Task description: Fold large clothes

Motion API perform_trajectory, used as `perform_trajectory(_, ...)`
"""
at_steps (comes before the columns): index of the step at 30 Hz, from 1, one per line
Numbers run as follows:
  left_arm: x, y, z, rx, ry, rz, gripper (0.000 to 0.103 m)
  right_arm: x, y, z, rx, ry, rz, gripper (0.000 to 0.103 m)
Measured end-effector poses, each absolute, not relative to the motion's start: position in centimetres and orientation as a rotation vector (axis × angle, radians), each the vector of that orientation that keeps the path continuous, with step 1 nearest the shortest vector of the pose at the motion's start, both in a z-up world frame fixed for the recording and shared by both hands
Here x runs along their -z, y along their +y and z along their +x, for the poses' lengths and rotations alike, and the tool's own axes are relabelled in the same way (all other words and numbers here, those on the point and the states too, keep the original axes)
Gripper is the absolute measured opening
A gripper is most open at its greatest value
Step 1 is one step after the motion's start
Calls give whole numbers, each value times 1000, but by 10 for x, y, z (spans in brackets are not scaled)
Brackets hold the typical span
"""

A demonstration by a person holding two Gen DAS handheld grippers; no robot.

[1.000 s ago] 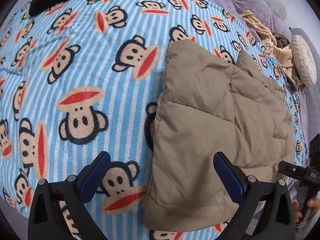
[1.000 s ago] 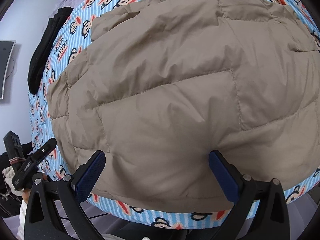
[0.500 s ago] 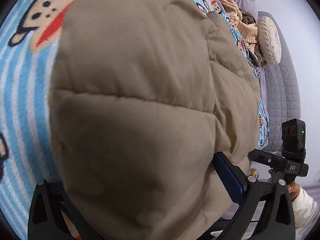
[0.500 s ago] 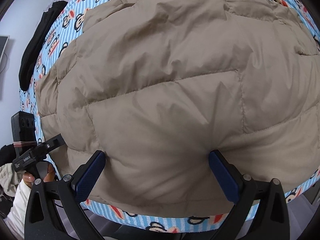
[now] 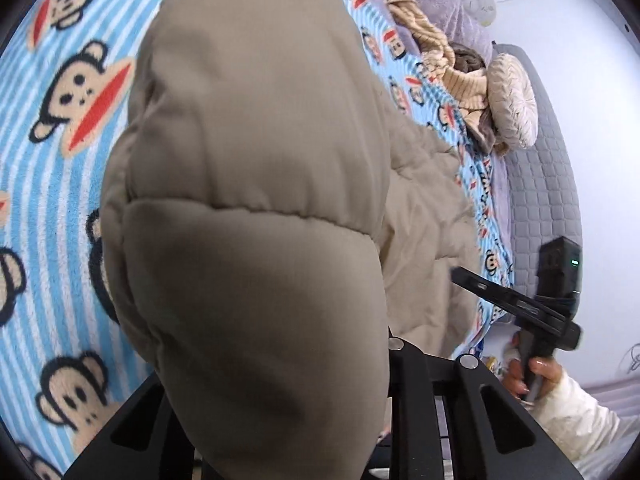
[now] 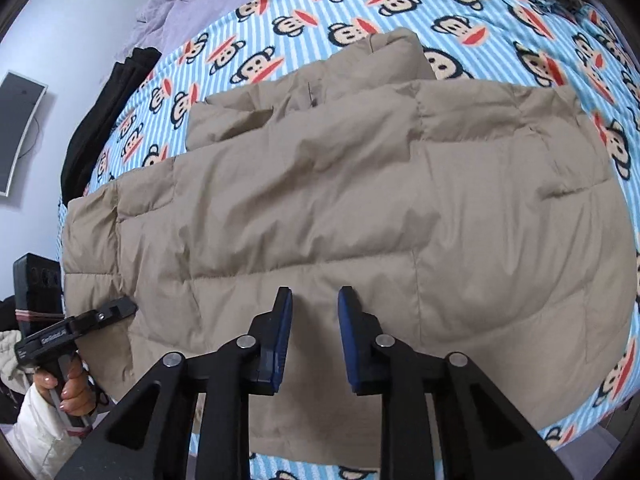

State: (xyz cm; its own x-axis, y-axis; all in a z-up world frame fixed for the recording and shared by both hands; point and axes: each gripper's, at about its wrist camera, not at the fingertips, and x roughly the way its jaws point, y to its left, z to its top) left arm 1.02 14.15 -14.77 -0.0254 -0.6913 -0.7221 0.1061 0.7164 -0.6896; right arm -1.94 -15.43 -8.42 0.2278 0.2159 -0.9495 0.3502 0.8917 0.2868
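While the tan puffer jacket lies spread across the monkey-print bed, the left tool pinches its near-left edge and the right tool, narrowly parted and empty, hovers over the near hem, so lifting that edge rightward seems next.

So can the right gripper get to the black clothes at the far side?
Probably not yet. The black clothes lie far off at the bed's edge, with the whole tan jacket spread between them and the right gripper.
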Motion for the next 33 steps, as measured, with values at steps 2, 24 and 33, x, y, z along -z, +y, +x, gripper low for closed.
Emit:
perform_trajectory(2,126,134,5,666,1449,-524,27,92,-160,-10,75,1342,492,21)
perform_trajectory(24,17,-156,-25,848,1438,-179,69,127,-270,-21,-49,1297,870,18)
perform_trajectory(33,78,-248,-30,1116,1570,-131,70,104,-345,-145,181,1210,995,18)
